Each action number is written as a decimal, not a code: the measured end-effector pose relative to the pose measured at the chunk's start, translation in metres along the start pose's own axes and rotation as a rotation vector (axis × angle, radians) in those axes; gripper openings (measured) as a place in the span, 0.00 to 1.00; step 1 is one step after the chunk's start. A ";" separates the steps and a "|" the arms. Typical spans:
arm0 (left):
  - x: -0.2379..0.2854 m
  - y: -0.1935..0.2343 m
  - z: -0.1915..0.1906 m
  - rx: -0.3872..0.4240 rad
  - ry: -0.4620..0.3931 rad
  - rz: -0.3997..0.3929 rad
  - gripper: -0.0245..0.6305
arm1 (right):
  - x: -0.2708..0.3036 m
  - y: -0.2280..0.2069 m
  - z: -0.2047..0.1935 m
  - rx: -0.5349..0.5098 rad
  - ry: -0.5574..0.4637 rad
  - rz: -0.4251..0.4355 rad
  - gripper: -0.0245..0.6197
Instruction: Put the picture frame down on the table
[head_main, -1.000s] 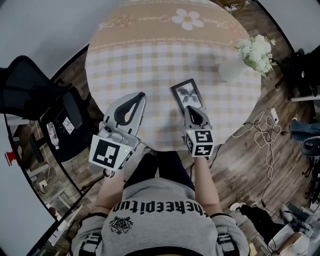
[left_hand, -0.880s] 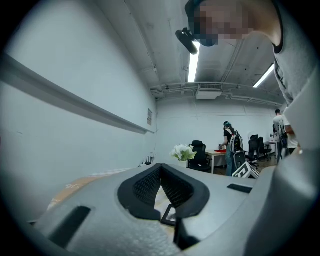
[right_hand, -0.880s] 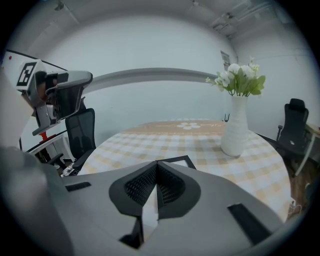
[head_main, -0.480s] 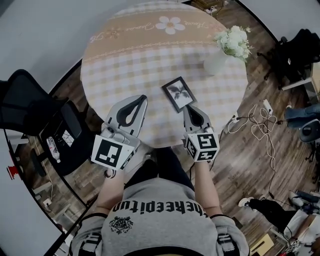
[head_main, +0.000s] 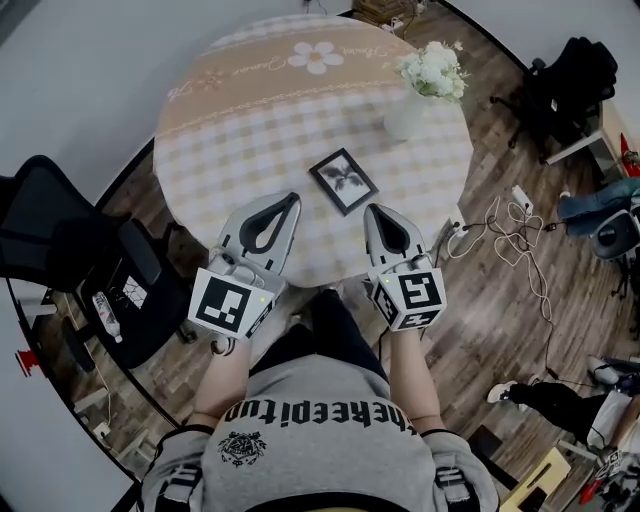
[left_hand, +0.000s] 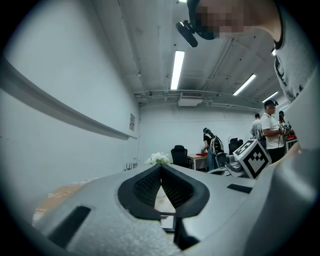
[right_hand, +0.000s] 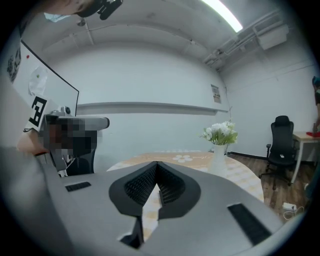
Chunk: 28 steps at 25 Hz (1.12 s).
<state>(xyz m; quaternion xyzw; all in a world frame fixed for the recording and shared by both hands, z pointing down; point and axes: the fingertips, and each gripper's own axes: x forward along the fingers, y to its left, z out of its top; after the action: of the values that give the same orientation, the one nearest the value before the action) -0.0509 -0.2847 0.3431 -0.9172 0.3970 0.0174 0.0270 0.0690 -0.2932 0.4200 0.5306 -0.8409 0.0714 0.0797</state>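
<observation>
Both jaw pairs together, empty — picture frame (head_main: 343, 181) flat ahead of your right gripper (head_main: 372, 211).
Draw back level; don't nudge it.

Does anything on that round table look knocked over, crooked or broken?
Nothing stands out. The picture frame lies flat on the checked tablecloth, merely turned at a slant to its checks, and the flower vase stands upright.
</observation>
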 end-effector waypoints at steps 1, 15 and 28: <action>-0.001 -0.003 0.001 0.002 -0.003 -0.009 0.06 | -0.005 0.002 0.005 0.000 -0.015 -0.001 0.05; -0.029 -0.023 0.020 0.021 -0.034 -0.068 0.06 | -0.045 0.034 0.039 -0.028 -0.126 -0.024 0.05; -0.056 -0.044 0.031 0.040 -0.065 -0.090 0.06 | -0.082 0.054 0.052 -0.033 -0.202 -0.044 0.05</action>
<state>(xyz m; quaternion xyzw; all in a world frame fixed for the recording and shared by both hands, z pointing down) -0.0575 -0.2125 0.3171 -0.9324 0.3544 0.0382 0.0590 0.0525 -0.2085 0.3498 0.5520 -0.8338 0.0020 0.0045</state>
